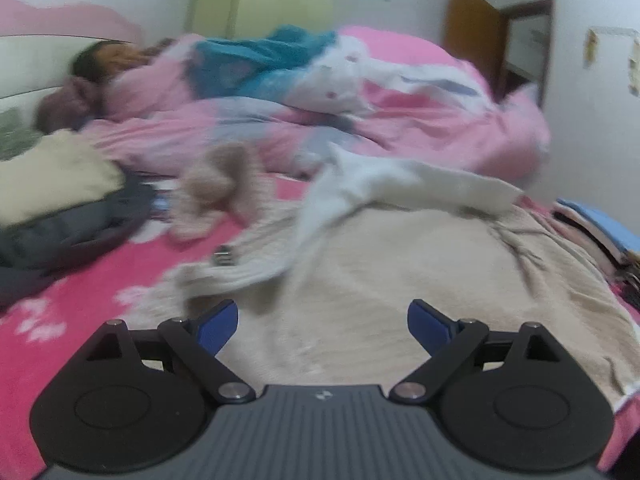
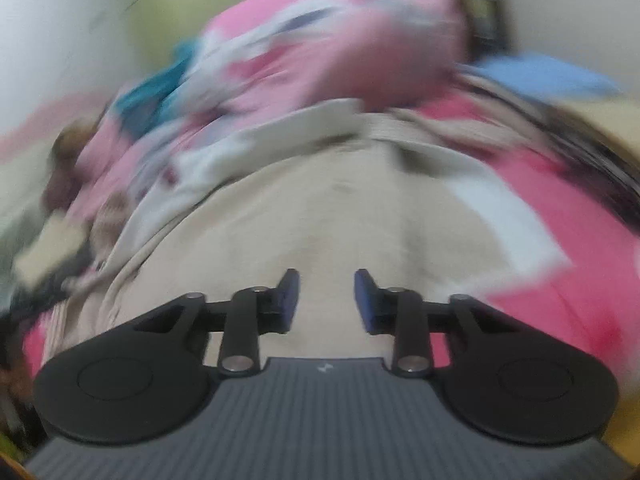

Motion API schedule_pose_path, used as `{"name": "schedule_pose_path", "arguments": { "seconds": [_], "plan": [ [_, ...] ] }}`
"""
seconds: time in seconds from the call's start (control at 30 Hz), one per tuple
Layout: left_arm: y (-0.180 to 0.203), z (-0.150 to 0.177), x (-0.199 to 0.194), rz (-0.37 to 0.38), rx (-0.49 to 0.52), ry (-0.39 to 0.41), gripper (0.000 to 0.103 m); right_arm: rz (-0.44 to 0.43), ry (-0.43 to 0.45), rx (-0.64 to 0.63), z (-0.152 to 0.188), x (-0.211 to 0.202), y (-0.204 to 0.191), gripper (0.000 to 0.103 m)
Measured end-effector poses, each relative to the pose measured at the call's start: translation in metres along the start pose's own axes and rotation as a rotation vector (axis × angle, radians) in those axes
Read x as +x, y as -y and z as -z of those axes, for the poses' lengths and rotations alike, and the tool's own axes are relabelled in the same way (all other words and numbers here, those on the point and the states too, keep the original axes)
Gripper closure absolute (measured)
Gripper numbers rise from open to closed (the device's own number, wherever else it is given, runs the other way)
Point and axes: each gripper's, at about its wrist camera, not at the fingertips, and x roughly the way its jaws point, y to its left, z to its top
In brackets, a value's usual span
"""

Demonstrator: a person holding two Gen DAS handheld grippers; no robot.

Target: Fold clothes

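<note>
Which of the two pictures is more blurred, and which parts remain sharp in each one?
Right wrist view: heavy motion smear over the pink quilt and beige garment; only the right hand-held gripper is crisp. Left wrist view: milder blur, beige garment readable, left hand-held gripper sharp; fisheye bends both.

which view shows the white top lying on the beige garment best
The left wrist view: the white top lies fairly sharp across the far edge of the beige garment, sleeves spread. The right wrist view shows only a blurred pale band there.

White walls [image 1: 580, 8], yellow-green wardrobe [image 1: 264, 0], wooden door [image 1: 472, 28]
</note>
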Motion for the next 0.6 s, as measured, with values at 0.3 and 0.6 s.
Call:
{"name": "schedule_pose_path", "arguments": {
  "seconds": [0.3, 0.6],
  "plan": [
    [0.030, 0.008, 0.082, 0.017, 0.083, -0.043, 0.011, 0.165, -0.300, 0.031, -0.051, 0.232, -0.023, 0.048],
    [-0.012, 0.018, 0.094, 0.081, -0.064, -0.107, 0.014, 0.327, -0.203, -0.332, -0.067, 0.211, -0.041, 0.101]
  ]
}}
